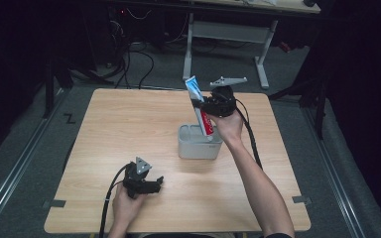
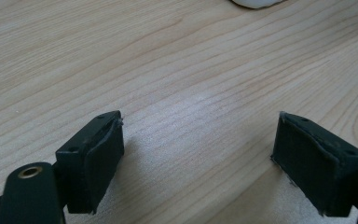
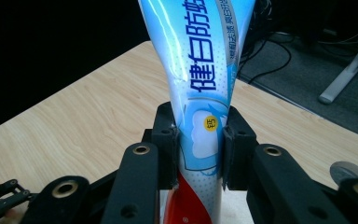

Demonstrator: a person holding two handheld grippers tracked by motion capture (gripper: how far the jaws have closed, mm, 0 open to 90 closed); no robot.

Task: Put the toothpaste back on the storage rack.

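Over table (image 1: 129, 129), right tongs (image 3: 198, 140) pinch toothpaste tube (image 3: 198, 70); left tongs (image 2: 198, 158) spread, empty

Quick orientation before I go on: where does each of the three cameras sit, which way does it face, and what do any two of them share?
High view: above the near edge, looking forward and down on the table; both forearms, left gripper, right gripper clamping the tube above the holder.
Left gripper view: low over the table, looking along its open jaws at bare wood.
Right gripper view: rides the raised right gripper, looking past the clamped tube toward the table's far edge and the floor.
Shared: the high and right gripper views both show the tube.
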